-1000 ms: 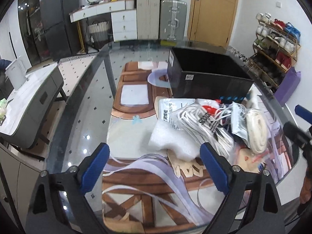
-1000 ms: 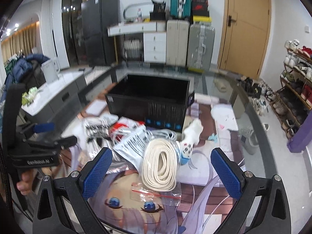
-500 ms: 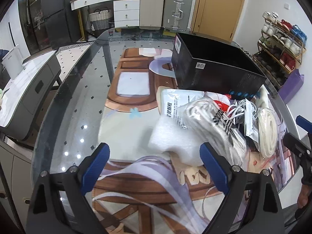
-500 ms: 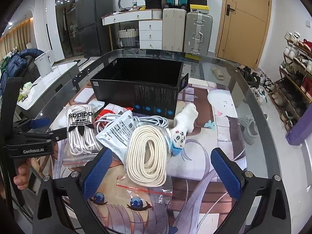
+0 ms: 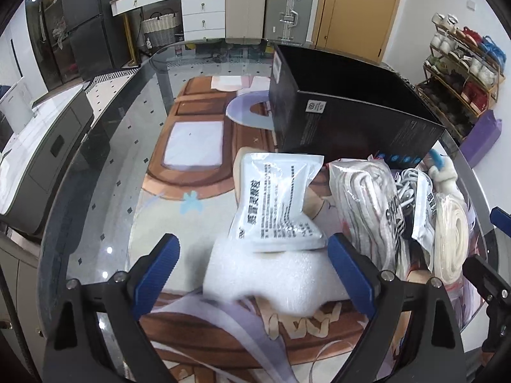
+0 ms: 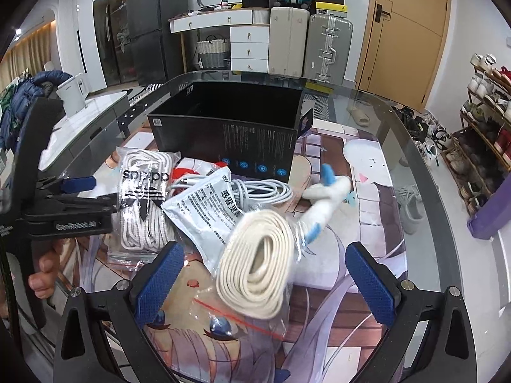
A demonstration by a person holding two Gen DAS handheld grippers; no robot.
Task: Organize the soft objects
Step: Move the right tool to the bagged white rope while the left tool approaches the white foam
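A pile of soft items lies on the printed mat in front of an open black box (image 5: 348,118) (image 6: 230,127). My left gripper (image 5: 252,274) (image 6: 73,204) is open, with a white foam piece (image 5: 271,284) between its fingers, not pressed. A white sachet (image 5: 278,204) rests on the foam's far edge. To the right lies a bagged white rope (image 5: 367,204) (image 6: 143,204). My right gripper (image 6: 265,279) is open over a cream coiled strap (image 6: 258,258) (image 5: 450,242) in a clear bag. Behind it lie a second sachet (image 6: 204,210), a white cable (image 6: 262,191) and a white-and-blue plush toy (image 6: 329,188).
The round glass table (image 5: 95,172) ends close on the left and right of the mat. A grey cabinet (image 5: 48,146) stands to the left, a shoe rack (image 6: 485,127) to the right. Suitcases and drawers line the far wall. A person's hand (image 6: 41,274) holds the left gripper.
Both grippers have sunk closer to the pile. The foam now sits between the left fingers, and the coiled strap is nearer the right fingers. Nothing has been gripped.
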